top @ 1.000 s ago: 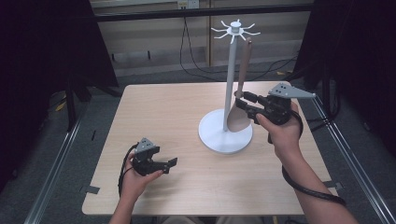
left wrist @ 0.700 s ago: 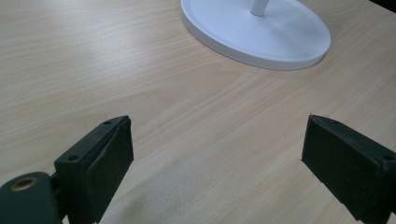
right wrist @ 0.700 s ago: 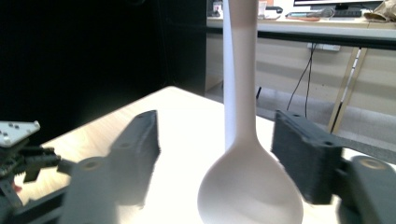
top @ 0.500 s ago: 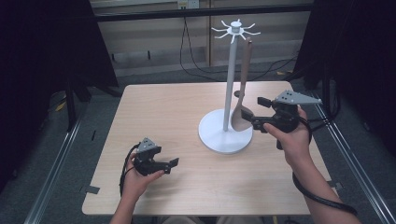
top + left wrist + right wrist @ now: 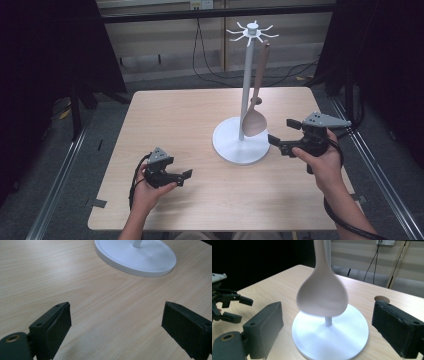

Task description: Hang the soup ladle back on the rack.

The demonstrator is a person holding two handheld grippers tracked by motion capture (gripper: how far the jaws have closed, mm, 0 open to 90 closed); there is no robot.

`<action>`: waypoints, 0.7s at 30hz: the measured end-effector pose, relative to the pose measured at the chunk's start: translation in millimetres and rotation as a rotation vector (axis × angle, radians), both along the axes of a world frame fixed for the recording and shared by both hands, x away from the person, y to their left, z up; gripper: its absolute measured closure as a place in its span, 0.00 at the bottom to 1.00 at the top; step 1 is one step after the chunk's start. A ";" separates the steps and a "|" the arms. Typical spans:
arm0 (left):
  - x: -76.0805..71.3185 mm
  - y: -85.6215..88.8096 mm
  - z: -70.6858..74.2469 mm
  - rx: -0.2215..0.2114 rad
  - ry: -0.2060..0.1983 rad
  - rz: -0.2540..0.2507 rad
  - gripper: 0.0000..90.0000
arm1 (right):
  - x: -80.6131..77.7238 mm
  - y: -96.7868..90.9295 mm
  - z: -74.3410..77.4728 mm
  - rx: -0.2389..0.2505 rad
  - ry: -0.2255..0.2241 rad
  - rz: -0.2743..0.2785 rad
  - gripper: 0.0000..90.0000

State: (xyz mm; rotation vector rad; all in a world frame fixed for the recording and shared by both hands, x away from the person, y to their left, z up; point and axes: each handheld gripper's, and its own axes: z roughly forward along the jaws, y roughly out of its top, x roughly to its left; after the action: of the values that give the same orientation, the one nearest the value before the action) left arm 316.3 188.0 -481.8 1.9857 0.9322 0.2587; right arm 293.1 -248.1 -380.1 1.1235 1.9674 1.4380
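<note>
1. From the high view we see a wooden spoon (image 5: pixel 256 107) hanging by its handle from the hooked crown of a white stand (image 5: pixel 242 145), bowl downward and just beside the pole, above the round base.
2. The stand sits right of centre on a pale wooden table (image 5: pixel 200 120).
3. Our right gripper (image 5: pixel 280 136) is held above the table just right of the stand's base, pointing at the spoon's bowl. Its jaws have just been opening and now stand wide apart with nothing between them; the spoon hangs free ahead of them.
4. In the right gripper view the spoon's bowl (image 5: pixel 322 296) looms between and beyond the two black pads, blurred, with the stand's base (image 5: pixel 330 337) below it.
5. Our left gripper (image 5: pixel 184 176) rests low on the near left part of the table, well apart from the stand, its jaws spread and empty.
6. In the left gripper view we see bare tabletop (image 5: pixel 82 302) between the pads and the base's rim (image 5: pixel 140 265) farther off.
</note>
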 end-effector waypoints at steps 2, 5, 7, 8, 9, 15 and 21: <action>0.1 0.0 0.0 0.001 -0.001 0.000 0.10 | -1.7 -1.1 -5.4 -0.001 0.015 -0.003 0.10; -0.1 -0.1 0.1 0.000 0.000 -0.001 0.10 | -3.3 -2.9 -13.1 0.001 0.023 -0.003 0.10; 0.0 -0.1 0.1 0.000 -0.002 0.000 0.10 | -3.8 -3.5 -15.4 0.001 0.028 -0.003 0.10; 0.1 0.1 0.3 -0.001 -0.003 0.000 0.10 | -4.7 -4.3 -17.5 -0.004 0.036 -0.004 0.10; 0.2 0.2 0.4 -0.002 -0.002 -0.002 0.10 | -5.4 -4.8 -19.6 -0.004 0.042 -0.005 0.10; -0.1 0.1 0.6 -0.003 -0.002 -0.001 0.10 | -10.8 -10.1 -34.8 -0.002 0.065 -0.008 0.09; 0.1 0.0 0.4 -0.004 -0.002 -0.001 0.10 | -14.2 -14.9 -47.2 -0.013 0.088 -0.012 0.08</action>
State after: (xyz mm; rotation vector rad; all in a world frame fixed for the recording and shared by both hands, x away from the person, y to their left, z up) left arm 316.4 188.0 -481.4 1.9817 0.9297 0.2577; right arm 278.8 -263.0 -427.3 1.2106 2.0226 1.3897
